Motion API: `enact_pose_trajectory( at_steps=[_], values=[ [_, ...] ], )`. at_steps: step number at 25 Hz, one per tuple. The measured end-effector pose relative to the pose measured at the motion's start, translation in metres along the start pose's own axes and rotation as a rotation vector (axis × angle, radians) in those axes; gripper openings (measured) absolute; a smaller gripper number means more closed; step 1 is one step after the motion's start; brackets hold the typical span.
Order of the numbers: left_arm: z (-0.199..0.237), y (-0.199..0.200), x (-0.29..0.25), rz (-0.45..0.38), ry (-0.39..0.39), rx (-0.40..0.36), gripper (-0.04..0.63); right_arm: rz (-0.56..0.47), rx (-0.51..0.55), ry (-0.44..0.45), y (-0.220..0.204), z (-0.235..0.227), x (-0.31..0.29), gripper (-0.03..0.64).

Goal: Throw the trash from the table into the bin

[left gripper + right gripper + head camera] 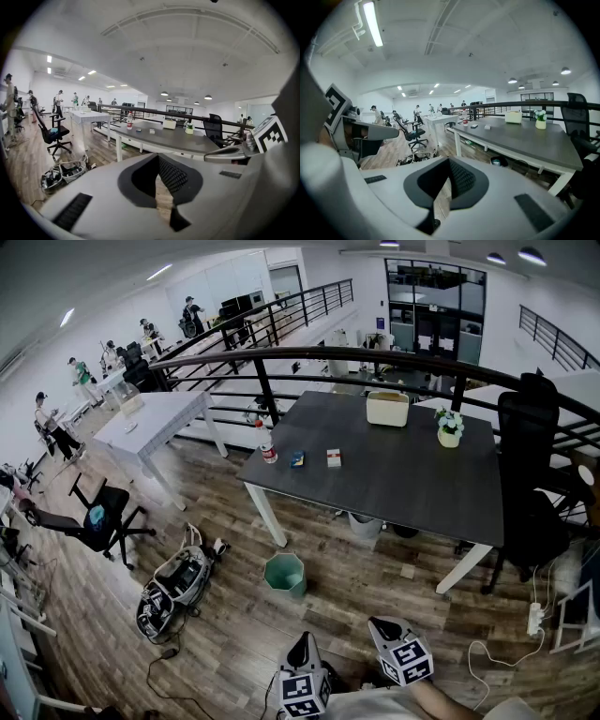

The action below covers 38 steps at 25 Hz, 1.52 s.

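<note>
Trash candidates lie on the dark table (394, 484), toward its near-left end: small blue-and-yellow packet (297, 459); white-and-red box (334, 457) just beside it; plastic bottle (268, 448) upright near the left corner. Cream box (387, 408) and potted plant (449, 427) sit at the far side and are probably not trash.

Green bin (284, 574) stands on the wood floor, in front of the table's near-left leg, between the person and the table.

Handling, as judged: packet and box look light, flat and easy to crush; they lie low on a smooth top, so they may slide when nudged; best pinched across the short sides with the tips close to the surface. Bottle looks like thin plastic, light, round, apt to tip or roll; take it at mid-body, not at the cap; how full it is cannot be told.

Left gripper (158, 158): jaws together, nothing between them, only floor showing below the pads. Right gripper (449, 161): jaws likewise closed and empty.

Both are held low before the person, side by side, tips aimed gently downward toward the table; all the trash is well apart from the fingers, beyond the bin; no contact with anything; approach not yet made; both must open before any pickup.
</note>
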<state>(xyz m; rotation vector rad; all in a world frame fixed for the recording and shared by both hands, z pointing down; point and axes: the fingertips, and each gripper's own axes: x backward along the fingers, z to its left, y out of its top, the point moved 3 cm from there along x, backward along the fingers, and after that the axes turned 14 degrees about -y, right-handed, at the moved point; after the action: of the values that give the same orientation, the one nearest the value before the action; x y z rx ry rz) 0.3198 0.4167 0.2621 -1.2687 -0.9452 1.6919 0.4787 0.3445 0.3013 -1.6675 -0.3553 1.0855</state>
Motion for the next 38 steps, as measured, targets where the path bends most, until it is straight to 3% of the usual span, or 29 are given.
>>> enact_pose_trajectory(
  at_steps=[13,25,29,34,38],
  values=[
    [0.014,-0.005,0.004,0.016,0.043,0.018,0.025,0.002,-0.029,-0.004,-0.002,0.001,-0.01,0.008],
    [0.0,-0.002,0.006,0.006,0.022,0.032,0.025,-0.101,-0.112,-0.034,0.01,-0.015,0.001,0.009],
    [0.016,-0.004,-0.004,0.005,0.037,0.054,0.025,-0.16,-0.1,-0.047,0.022,-0.014,-0.014,0.009],
    [0.04,0.008,-0.03,0.013,0.014,0.044,0.025,-0.15,-0.06,-0.025,0.038,-0.006,-0.042,0.009],
    [0.078,0.028,-0.052,0.002,0.041,0.047,0.025,-0.143,-0.028,-0.01,0.051,0.004,-0.08,0.009]
  ],
)
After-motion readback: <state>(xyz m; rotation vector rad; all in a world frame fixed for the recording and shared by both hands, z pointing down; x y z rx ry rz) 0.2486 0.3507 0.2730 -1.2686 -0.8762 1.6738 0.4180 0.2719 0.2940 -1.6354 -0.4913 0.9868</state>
